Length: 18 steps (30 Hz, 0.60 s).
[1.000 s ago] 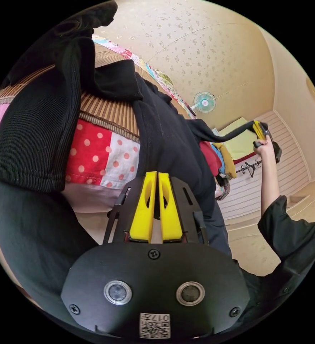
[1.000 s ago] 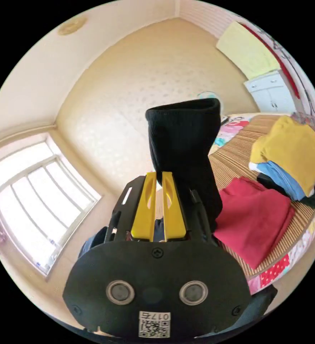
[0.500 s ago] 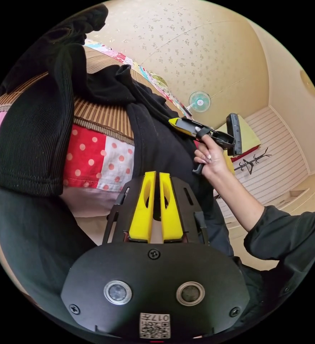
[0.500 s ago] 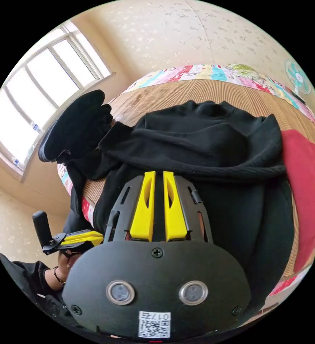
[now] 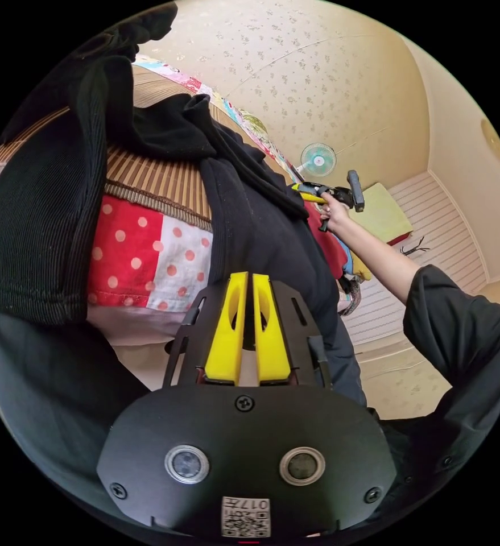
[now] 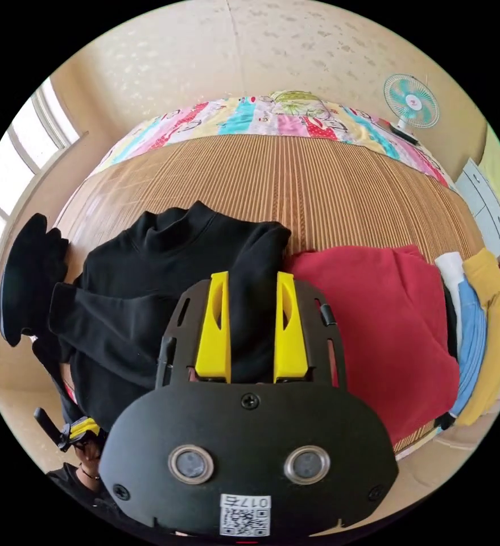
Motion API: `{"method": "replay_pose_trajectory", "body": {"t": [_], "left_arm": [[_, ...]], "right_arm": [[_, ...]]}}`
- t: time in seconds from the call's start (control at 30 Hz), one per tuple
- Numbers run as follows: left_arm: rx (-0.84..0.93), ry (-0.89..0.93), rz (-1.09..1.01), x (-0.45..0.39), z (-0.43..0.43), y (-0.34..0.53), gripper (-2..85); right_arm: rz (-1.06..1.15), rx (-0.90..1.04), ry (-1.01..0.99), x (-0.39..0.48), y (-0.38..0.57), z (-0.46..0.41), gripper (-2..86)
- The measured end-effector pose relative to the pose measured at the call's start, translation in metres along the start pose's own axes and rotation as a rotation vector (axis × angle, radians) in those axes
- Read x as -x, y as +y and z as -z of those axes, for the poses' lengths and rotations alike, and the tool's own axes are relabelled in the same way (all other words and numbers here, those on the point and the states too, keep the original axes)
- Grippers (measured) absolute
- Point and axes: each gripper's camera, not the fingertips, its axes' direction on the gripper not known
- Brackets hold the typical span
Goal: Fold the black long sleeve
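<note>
Left gripper view: The left claw (image 5: 248, 284) has its yellow jaws nearly together, a narrow slit between them; dark cloth lies at the tips, but whether the jaws clamp it cannot be told. The black top (image 5: 261, 227) hangs over the bed edge (image 5: 147, 244), its long axis running from the claw up onto the mat (image 5: 158, 182). A ribbed sleeve (image 5: 39, 216) droops down the bed side at the view's left. Farther off, the right claw (image 5: 304, 192) is held over the top in a hand (image 5: 335, 213); its opening cannot be told from here. A fan (image 5: 318, 159) stands beyond.

Right gripper view: The right claw (image 6: 251, 284) is wide apart, holding nothing, poised over the top (image 6: 164, 296). The top lies on the mat (image 6: 318, 193), collar toward the far side of the bed, hem toward the near edge, one sleeve (image 6: 113, 315) folded across the body. A red garment (image 6: 386, 330) touches its side; a clothes stack (image 6: 477, 335) lies beyond. The left claw (image 6: 82, 427) shows at the lower edge, its state unclear.
</note>
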Motion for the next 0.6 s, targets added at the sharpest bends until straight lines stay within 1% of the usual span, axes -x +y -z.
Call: {"method": "replay_pose_trajectory", "body": {"t": [0.07,0.13,0.17,0.2,0.23,0.27,0.3,0.33,0.37,0.43,0.47,0.53,0.6], "left_arm": [[0.001,0.004,0.001,0.002,-0.001,-0.002,0.3],[-0.002,0.013,0.003,0.005,-0.002,-0.002,-0.2],[-0.005,0.02,0.006,0.007,-0.002,-0.003,-0.4],[-0.006,0.023,0.008,0.007,-0.002,-0.003,-0.5],[-0.007,0.029,0.012,0.009,-0.002,-0.004,-0.6],[-0.007,0.035,0.015,0.011,-0.003,-0.004,-0.7],[-0.006,0.038,0.016,0.011,-0.004,-0.005,-0.7],[-0.005,0.041,0.017,0.012,-0.004,-0.005,-0.8],[-0.005,0.042,0.016,0.013,-0.004,-0.006,-0.8],[-0.007,0.044,0.016,0.013,-0.004,-0.005,-0.8],[-0.007,0.046,0.019,0.014,-0.004,-0.005,-0.9],[-0.008,0.049,0.023,0.015,-0.005,-0.005,-0.9],[-0.009,0.049,0.025,0.015,-0.005,-0.005,-0.9]], "right_arm": [[0.048,0.058,0.1,0.003,-0.005,-0.009,4.7],[0.045,-0.038,0.108,-0.001,-0.002,0.014,4.1],[-0.021,-0.129,0.101,-0.012,0.005,0.035,3.9],[-0.115,-0.188,0.142,-0.03,0.011,0.049,3.9],[-0.161,-0.201,0.172,-0.041,0.014,0.052,4.0],[-0.231,-0.175,0.224,-0.066,0.017,0.047,4.1],[-0.267,-0.079,0.227,-0.092,0.017,0.032,4.6],[-0.28,-0.023,0.202,-0.105,0.017,0.023,4.9],[-0.299,0.034,0.131,-0.127,0.023,0.016,5.3],[-0.288,-0.061,0.056,-0.15,0.041,0.036,6.1],[-0.276,-0.127,0.038,-0.16,0.055,0.053,6.7],[-0.258,-0.182,0.036,-0.169,0.076,0.076,7.5],[-0.099,-0.234,-0.022,-0.159,0.106,0.104,7.8]]}}
